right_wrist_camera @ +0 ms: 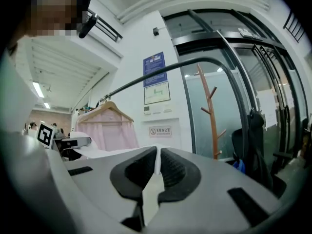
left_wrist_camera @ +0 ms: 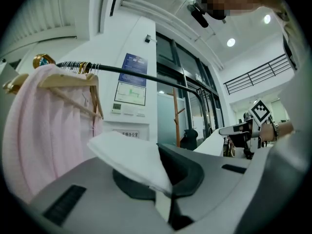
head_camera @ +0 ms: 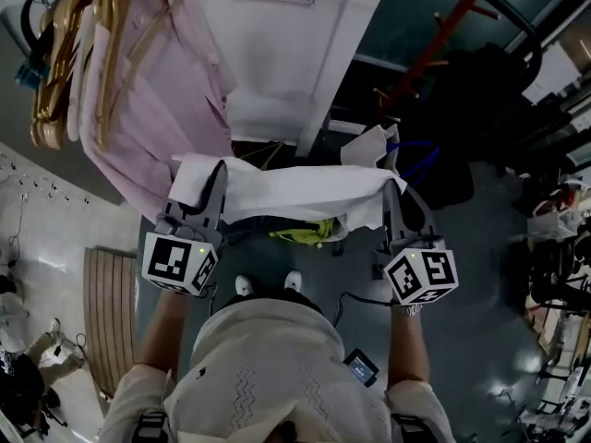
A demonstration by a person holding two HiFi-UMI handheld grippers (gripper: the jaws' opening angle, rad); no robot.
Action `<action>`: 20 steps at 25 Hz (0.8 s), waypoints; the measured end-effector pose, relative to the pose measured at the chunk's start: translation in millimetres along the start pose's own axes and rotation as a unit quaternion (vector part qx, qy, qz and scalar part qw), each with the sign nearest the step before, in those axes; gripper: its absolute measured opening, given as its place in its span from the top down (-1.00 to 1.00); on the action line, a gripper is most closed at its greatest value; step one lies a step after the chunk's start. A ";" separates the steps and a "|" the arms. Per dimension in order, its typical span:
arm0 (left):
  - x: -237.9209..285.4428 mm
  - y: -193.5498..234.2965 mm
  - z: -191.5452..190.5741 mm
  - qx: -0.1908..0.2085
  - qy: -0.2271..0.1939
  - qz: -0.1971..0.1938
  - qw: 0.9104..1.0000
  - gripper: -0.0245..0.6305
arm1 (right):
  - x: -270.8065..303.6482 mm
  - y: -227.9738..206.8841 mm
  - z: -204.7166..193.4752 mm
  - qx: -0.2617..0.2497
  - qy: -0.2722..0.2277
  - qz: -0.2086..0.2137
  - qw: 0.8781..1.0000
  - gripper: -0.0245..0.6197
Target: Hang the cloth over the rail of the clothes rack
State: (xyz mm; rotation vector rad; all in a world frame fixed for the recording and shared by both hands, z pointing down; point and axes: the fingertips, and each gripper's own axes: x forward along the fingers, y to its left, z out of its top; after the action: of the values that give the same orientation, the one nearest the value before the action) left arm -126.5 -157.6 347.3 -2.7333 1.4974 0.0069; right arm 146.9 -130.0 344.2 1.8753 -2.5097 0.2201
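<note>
Head view: a white rectangular cloth (head_camera: 295,192) is stretched between the two tongs at mid-frame, a little toward 12 o'clock from the person's shoes and not yet on the rack. The left gripper (head_camera: 215,169) is closed hard on the cloth's 9 o'clock end. Its own view shows a white corner (left_wrist_camera: 131,157) pinched in the dark pads and fanning out toward 10 o'clock. The right gripper (right_wrist_camera: 158,167) is closed as tightly on a thin fold (right_wrist_camera: 151,199) at the 3 o'clock end. The thin black metal rail (left_wrist_camera: 146,77) crosses above the jaws from 10 toward 2 o'clock. A pink shirt on wooden hangers (left_wrist_camera: 44,130) fills its 9 o'clock stretch, and the rail looks bare beyond that. Judgement: this is the carry up to the rail. It likely goes best with both ends level and the span taut, so the middle does not sag. The leading edge should clear the rail on the bare stretch, away from the hangers. Lower until roughly half hangs on each side. Open the jaws only once the cloth's weight rests on the rail; an early or uneven release risks a slide-off.
</note>
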 end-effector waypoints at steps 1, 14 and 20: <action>3.5 1.3 9.5 0.005 -0.010 0.000 1.000 0.88 | 3.3 -0.7 11.5 -0.004 -0.014 0.002 1.000 0.85; 31.3 24.1 133.4 0.104 -0.106 0.019 0.989 0.88 | 28.0 10.0 144.5 -0.034 -0.119 0.039 0.992 0.85; 38.6 31.2 184.7 0.141 -0.153 0.031 0.978 0.88 | 30.1 17.0 198.9 -0.065 -0.163 0.049 0.983 0.85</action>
State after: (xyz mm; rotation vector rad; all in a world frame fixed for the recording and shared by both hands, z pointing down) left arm -130.5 -202.4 161.4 -2.3369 1.3767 0.1918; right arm 138.5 -176.3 147.8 1.8720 -2.7413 -0.2693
